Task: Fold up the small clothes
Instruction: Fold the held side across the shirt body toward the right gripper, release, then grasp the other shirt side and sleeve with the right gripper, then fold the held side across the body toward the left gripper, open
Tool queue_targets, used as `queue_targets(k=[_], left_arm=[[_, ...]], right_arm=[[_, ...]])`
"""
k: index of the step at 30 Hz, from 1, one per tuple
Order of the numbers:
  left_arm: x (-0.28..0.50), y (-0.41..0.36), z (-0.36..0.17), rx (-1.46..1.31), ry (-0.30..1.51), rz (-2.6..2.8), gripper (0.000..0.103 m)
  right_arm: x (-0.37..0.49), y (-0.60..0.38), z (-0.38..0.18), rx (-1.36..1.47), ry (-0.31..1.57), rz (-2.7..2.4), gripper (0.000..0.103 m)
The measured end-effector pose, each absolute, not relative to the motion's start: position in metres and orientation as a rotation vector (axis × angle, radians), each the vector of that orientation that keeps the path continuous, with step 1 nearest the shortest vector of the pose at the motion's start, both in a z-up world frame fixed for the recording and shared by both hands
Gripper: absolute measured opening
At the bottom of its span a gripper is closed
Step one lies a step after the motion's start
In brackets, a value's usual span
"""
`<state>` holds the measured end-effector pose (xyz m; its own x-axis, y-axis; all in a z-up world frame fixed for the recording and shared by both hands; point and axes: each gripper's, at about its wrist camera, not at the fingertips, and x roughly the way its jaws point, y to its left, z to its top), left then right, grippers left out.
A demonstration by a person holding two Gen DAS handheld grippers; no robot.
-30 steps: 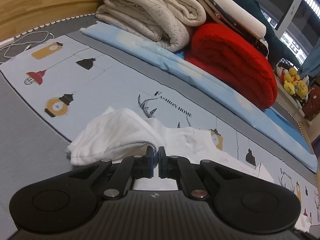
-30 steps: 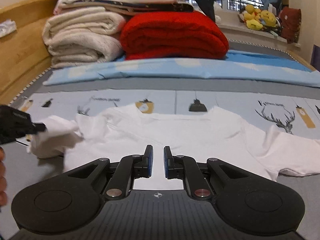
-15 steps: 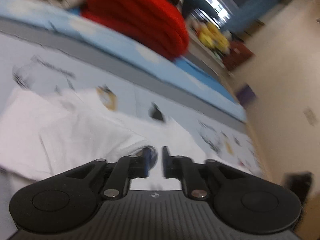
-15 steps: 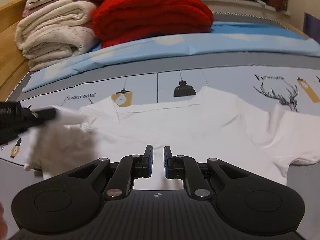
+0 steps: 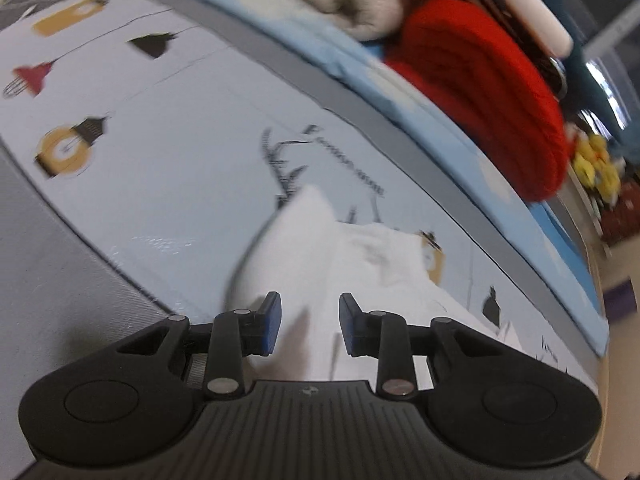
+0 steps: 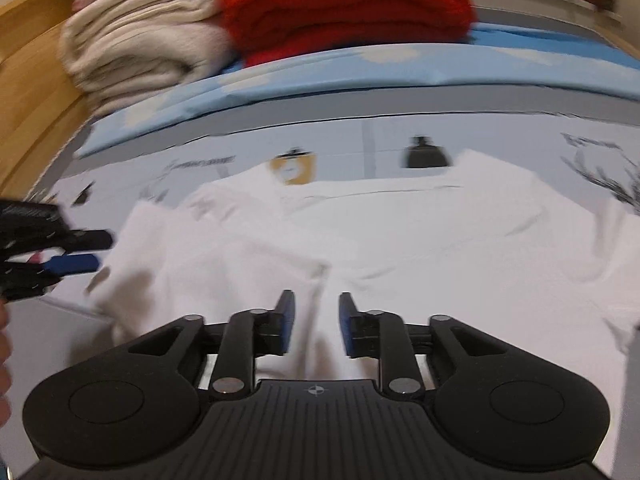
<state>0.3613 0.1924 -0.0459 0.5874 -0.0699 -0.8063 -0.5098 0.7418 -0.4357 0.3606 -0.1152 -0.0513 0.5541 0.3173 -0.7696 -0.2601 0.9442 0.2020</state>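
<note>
A small white T-shirt [image 6: 420, 240] lies flat on the printed bed sheet [image 5: 180, 152], its left sleeve folded inward over the body. The right gripper [image 6: 316, 322] hovers over the shirt's lower middle. Its jaws are opening and the blue pads stand apart, with cloth below the gap and nothing pinched. In the left wrist view the left gripper [image 5: 309, 322] hangs over the folded white cloth [image 5: 308, 248]. Its jaws are also opening and the pads touch nothing. In the right wrist view the left gripper [image 6: 98, 251] shows at the shirt's left edge, fingers parted.
Folded beige blankets [image 6: 140, 40] and a red blanket [image 6: 344, 4] are stacked at the head of the bed on a light blue sheet [image 6: 360, 68]. A wooden bed frame [image 6: 28, 80] runs along the left. Yellow plush toys [image 5: 596, 164] sit at the far right.
Both grippers went from shut to parted. The left gripper let go of the sleeve, which now lies over the shirt's body. Both views have dropped closer to the cloth.
</note>
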Motion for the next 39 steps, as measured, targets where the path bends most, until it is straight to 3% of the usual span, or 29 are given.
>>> queue_targets(k=[2, 6, 8, 9, 10, 18, 22, 25, 26, 28, 33, 39], left_arm=[[0.358, 0.2, -0.046, -0.719, 0.92, 0.293, 0.034], [0.354, 0.206, -0.042, -0.72, 0.913, 0.309, 0.034], [0.352, 0.21, -0.041, -0.728, 0.91, 0.32, 0.034], [0.352, 0.209, -0.04, -0.729, 0.907, 0.325, 0.034], [0.355, 0.209, -0.039, -0.729, 0.904, 0.33, 0.034], [0.357, 0.206, -0.036, -0.726, 0.908, 0.317, 0.034], [0.36, 0.199, -0.039, -0.717, 0.926, 0.301, 0.034], [0.362, 0.195, -0.042, -0.714, 0.935, 0.299, 0.034], [0.363, 0.193, -0.042, -0.713, 0.936, 0.298, 0.034], [0.364, 0.191, -0.044, -0.709, 0.94, 0.296, 0.034], [0.365, 0.185, -0.048, -0.706, 0.955, 0.292, 0.034], [0.367, 0.182, -0.05, -0.699, 0.965, 0.279, 0.034]], right_arm=[[0.356, -0.102, -0.055, 0.008, 0.929, 0.398, 0.043], [0.346, -0.075, -0.075, -0.168, 0.962, 0.426, 0.044], [0.344, -0.071, -0.08, -0.216, 0.962, 0.413, 0.035], [0.345, -0.071, -0.081, -0.216, 0.958, 0.416, 0.017], [0.346, -0.072, -0.079, -0.195, 0.95, 0.417, 0.01], [0.358, -0.165, -0.047, 0.316, 0.753, 0.046, 0.008], [0.37, -0.216, -0.091, 0.441, 1.005, -0.303, 0.017], [0.364, -0.231, -0.097, 0.523, 1.01, -0.334, 0.02], [0.365, -0.229, -0.092, 0.51, 0.991, -0.31, 0.025], [0.364, -0.223, -0.082, 0.495, 0.944, -0.245, 0.048], [0.38, -0.194, -0.079, 0.333, 0.968, -0.018, 0.049], [0.395, -0.158, -0.107, -0.099, 0.998, 0.071, 0.047]])
